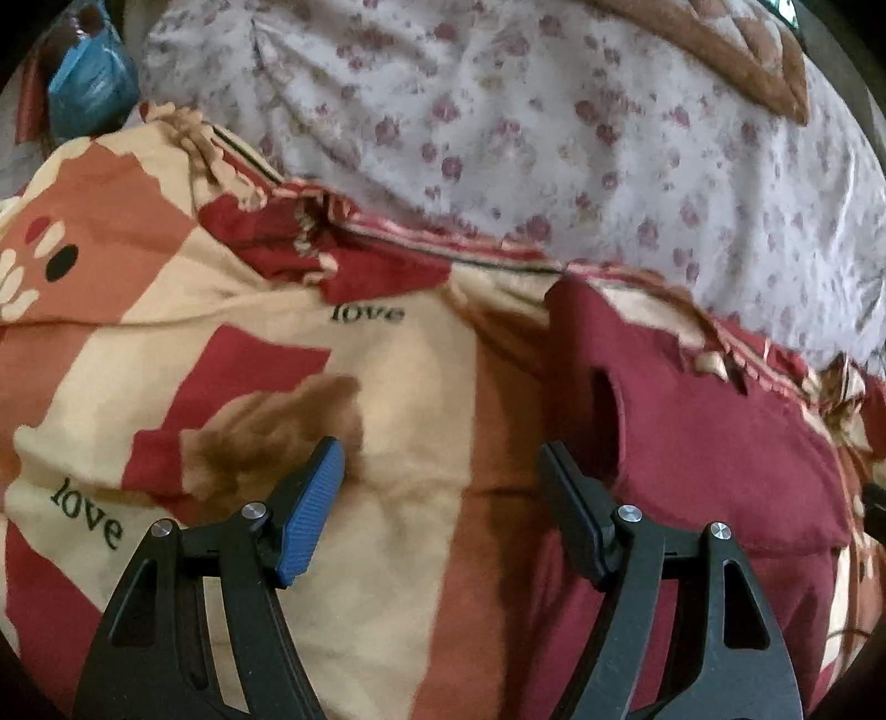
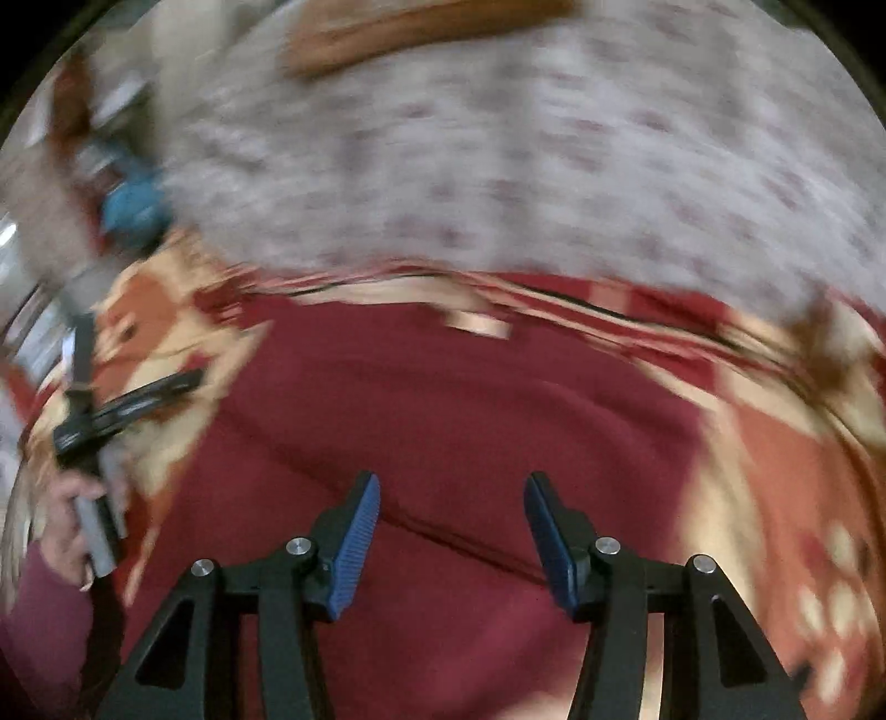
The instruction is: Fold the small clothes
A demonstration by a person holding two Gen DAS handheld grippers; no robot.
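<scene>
A dark red garment [image 1: 692, 443] lies flat on a cream, orange and red blanket [image 1: 387, 387] printed with "love". My left gripper [image 1: 440, 448] hovers open over the blanket, its right finger at the garment's left edge and nothing between the pads. In the right wrist view, which is blurred, the same red garment [image 2: 443, 399] fills the middle with a fold line across it. My right gripper [image 2: 451, 479] stands open above it, the pads off the cloth. The left gripper [image 2: 138, 399] shows at the far left, held by a hand [image 2: 72, 520].
Beyond the blanket lies a white sheet with small red flowers [image 1: 554, 138]. A blue bag [image 1: 88, 88] sits at the far left past the blanket's edge. A brown-edged cushion [image 1: 747, 50] lies at the top right. Blanket [image 2: 775, 471] extends right of the garment.
</scene>
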